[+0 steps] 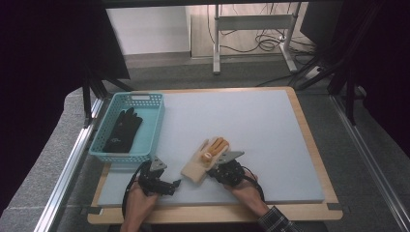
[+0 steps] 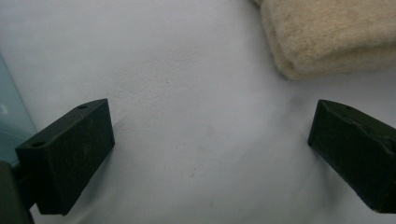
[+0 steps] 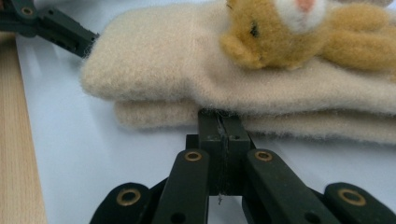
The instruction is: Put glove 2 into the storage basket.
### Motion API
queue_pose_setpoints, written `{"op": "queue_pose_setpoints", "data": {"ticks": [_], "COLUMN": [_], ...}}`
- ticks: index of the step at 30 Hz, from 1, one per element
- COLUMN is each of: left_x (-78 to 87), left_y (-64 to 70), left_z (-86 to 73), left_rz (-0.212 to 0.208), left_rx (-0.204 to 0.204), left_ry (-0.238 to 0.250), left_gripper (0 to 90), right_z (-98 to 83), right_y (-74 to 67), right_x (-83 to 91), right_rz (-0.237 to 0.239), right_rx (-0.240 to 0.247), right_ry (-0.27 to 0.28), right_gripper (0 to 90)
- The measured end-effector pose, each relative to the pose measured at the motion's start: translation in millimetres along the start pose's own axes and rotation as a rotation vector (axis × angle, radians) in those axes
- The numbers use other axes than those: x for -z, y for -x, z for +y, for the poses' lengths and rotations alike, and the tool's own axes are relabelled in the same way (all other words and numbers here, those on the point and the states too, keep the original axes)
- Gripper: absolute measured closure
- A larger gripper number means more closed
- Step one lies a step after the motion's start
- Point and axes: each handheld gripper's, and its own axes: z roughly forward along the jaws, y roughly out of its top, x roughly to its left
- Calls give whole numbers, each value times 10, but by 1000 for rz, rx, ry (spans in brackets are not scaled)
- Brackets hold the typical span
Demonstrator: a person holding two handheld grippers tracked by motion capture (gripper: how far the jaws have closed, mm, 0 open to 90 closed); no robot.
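Observation:
A pair of cream woolly gloves (image 1: 196, 166) lies stacked on the pale mat, with a small tan bear (image 1: 212, 150) on top. In the right gripper view the bear (image 3: 289, 32) rests on the upper glove (image 3: 187, 60). My right gripper (image 3: 220, 116) is shut, its tips touching the edge of the lower glove; in the high view it (image 1: 212, 170) sits at the gloves' right side. My left gripper (image 1: 176, 182) lies low on the mat just left of the cuffs. Its jaws stand wide open (image 2: 210, 116) with bare mat between them and the cuff (image 2: 327, 37) ahead.
A teal basket (image 1: 140, 96) at the mat's left holds a black glove (image 1: 123, 130); its wall shows in the left gripper view (image 2: 9, 116). The table's wooden rim (image 3: 18, 140) runs close by. The other gripper's arm (image 3: 46, 25) lies beyond the cuffs.

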Motion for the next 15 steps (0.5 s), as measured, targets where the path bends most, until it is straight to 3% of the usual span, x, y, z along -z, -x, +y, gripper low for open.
{"op": "queue_pose_setpoints", "data": {"ticks": [10, 15], "left_x": [-8, -8], "left_y": [10, 12], "left_z": [-7, -9], "left_rz": [7, 8], "left_rx": [20, 23], "left_ry": [9, 12], "left_gripper": [0, 0], "right_z": [-33, -37], "right_y": [-16, 28], "right_x": [128, 292], "right_rz": [10, -23], "right_rx": [-1, 4], "right_ry": [27, 53], "right_gripper": [786, 694]}}
